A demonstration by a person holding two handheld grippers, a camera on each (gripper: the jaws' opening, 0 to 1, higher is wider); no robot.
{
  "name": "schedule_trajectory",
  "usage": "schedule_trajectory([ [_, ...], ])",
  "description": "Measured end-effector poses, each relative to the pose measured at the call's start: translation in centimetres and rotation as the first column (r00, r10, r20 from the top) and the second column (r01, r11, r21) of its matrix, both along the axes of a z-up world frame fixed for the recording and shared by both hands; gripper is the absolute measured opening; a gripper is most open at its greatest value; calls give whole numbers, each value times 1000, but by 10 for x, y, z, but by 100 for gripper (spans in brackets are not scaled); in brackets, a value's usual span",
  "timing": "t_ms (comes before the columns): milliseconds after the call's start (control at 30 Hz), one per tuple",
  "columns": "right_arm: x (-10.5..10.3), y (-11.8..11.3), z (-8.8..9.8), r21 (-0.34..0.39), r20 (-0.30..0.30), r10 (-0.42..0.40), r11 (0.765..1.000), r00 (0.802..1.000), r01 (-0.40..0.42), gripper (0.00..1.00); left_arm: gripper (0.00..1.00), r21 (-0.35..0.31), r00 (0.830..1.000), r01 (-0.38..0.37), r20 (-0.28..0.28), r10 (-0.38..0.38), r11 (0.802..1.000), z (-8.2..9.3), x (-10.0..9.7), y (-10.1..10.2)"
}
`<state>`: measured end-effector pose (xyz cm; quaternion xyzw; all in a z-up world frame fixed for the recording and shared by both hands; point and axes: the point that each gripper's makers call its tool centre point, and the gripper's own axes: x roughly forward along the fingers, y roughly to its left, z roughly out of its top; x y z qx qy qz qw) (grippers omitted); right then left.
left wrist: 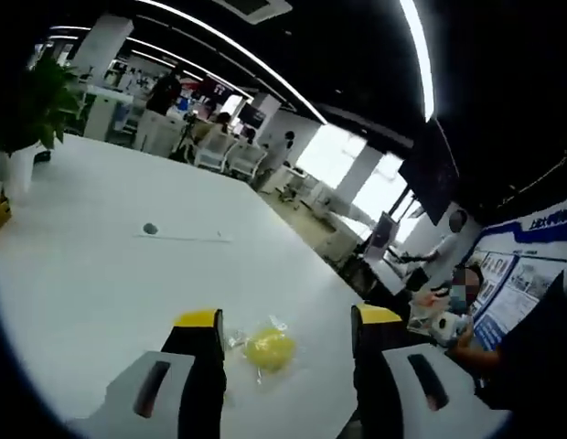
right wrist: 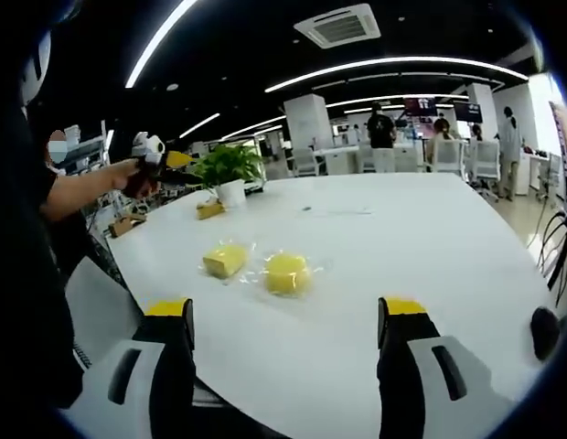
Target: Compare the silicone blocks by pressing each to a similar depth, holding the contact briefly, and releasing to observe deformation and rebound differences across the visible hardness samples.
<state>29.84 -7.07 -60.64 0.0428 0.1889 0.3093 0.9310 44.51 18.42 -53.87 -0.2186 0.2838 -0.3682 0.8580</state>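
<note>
Two yellow silicone blocks in clear wrap lie on the white table (right wrist: 430,238): a squarish block (right wrist: 225,261) and a round block (right wrist: 286,273) just to its right. My right gripper (right wrist: 285,306) stands open, a short way back from both blocks, touching neither. The left gripper view has the round block (left wrist: 270,347) lying between the jaws of my left gripper (left wrist: 288,316), which is open and apart from it. A person's hand holds the left gripper (right wrist: 163,159) up in the air at the upper left of the right gripper view.
A potted plant (right wrist: 230,169) and small wooden pieces (right wrist: 210,210) stand at the table's far edge. A small dark grommet (left wrist: 151,229) sits mid-table. A chair (right wrist: 558,247) is beside the table's right edge. People and desks fill the office behind.
</note>
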Motion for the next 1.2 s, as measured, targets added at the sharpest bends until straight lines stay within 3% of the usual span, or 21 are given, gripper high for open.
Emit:
schedule_trajectory([
  [200,0,-4,-4,-11,-22,-1,1000,1000,1,74,52,44,997,37,-67,-34,998,-35,17,-28],
  [367,0,-8,-7,-12,-29,-1,1000,1000,1,63,50,118,986,100,-144,-83,988,-74,15,-42],
  [467,2,-6,-8,-25,-29,1,1000,1000,-1,64,49,147,983,118,-154,-95,982,-91,18,-48],
  [633,0,-3,-11,-48,-33,19,999,999,-21,61,48,235,971,183,-193,-139,955,-122,19,-62],
  [700,0,-4,-11,-61,-26,11,998,1000,-13,66,48,254,968,206,-192,-159,945,-129,18,-70],
  [800,3,-11,-8,-89,24,-21,996,999,23,79,51,348,967,236,-181,-182,907,-147,20,-72],
  [900,2,-15,-9,-62,-10,-36,997,999,36,75,51,338,968,211,-205,-147,917,-157,25,-72],
  [933,3,-16,-10,-65,-16,-42,997,999,41,75,50,302,968,183,-222,-118,936,-159,31,-73],
  [1067,5,-17,-12,-77,-17,-44,996,999,42,75,47,218,959,93,-282,-29,971,-162,41,-76],
  [1200,7,-14,-14,-79,-26,-37,996,999,35,74,45,207,949,49,-316,19,977,-167,45,-76],
])
